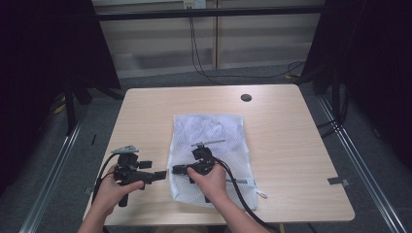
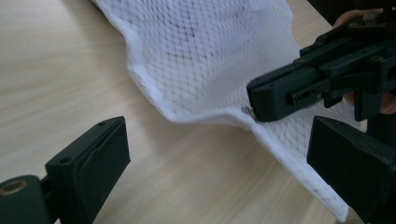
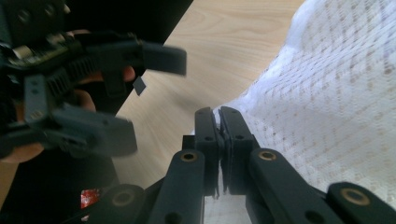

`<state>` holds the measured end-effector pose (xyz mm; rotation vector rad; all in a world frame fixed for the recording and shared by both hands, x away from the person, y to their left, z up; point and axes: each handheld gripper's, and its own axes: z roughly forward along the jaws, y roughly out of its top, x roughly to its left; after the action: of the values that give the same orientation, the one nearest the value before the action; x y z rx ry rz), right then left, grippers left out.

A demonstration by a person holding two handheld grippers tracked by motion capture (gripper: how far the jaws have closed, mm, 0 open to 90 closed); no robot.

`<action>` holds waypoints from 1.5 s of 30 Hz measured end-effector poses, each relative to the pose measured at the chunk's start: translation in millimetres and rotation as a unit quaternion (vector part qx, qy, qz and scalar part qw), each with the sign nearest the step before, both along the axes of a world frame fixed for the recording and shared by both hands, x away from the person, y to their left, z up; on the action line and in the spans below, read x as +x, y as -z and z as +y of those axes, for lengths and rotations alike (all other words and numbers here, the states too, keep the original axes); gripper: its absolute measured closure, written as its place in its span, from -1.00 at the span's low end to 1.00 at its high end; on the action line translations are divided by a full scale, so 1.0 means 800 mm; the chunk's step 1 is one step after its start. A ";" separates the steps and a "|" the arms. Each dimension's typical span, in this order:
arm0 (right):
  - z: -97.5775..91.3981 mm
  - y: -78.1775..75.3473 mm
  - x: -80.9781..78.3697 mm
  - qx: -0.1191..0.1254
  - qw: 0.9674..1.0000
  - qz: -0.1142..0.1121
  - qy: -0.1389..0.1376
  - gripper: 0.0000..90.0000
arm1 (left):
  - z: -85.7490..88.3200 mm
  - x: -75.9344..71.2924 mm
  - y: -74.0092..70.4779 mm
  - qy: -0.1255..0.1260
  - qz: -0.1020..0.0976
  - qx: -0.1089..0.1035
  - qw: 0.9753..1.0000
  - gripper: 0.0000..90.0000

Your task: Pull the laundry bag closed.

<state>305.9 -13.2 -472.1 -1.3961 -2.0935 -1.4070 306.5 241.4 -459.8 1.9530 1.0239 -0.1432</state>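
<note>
Table (image 1: 145,121): pale wood, rounded corners; dark round disc (image 1: 246,97) near its far edge, toward 1 o'clock.
Mesh bag (image 1: 214,131): white netting, flat at table centre, reaching the near edge; its left hem lifts where pinched.
Right claw (image 1: 176,170): clenched on the mesh bag's left hem, jaws pressed together, pointing toward 9 o'clock.
Left claw (image 1: 159,175): released, jaws spread wide, just beside the hem at its 9 o'clock side, over bare table.
</note>
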 end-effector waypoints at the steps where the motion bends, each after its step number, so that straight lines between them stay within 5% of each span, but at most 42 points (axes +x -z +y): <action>1: -0.001 -0.001 0.000 0.002 1.000 0.000 0.001 0.93 | -0.002 0.000 0.003 0.003 0.013 -0.009 1.000 -0.89; 12: -0.006 -0.005 0.000 0.009 1.000 -0.003 0.008 0.93 | -0.017 -0.002 0.016 0.031 0.060 -0.046 0.997 -0.90; 32: -0.001 -0.008 -0.001 0.014 1.000 -0.004 0.005 0.93 | -0.031 -0.003 0.020 0.045 0.057 -0.044 0.996 -0.29; 38: -0.001 -0.009 -0.001 0.014 1.000 -0.005 0.005 0.93 | -0.034 -0.002 0.022 0.042 0.079 -0.043 0.995 -0.24; 43: 0.000 -0.010 -0.001 0.014 1.000 -0.007 0.004 0.93 | -0.039 0.000 0.022 0.041 0.077 -0.050 0.995 -0.10; 45: 0.000 -0.010 -0.001 0.015 1.000 -0.007 0.004 0.93 | -0.040 0.001 0.022 0.041 0.081 -0.056 0.994 0.09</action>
<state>304.8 -12.9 -464.2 -1.3873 -2.0695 -1.4498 307.1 209.2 -477.1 1.9058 1.0181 -0.4030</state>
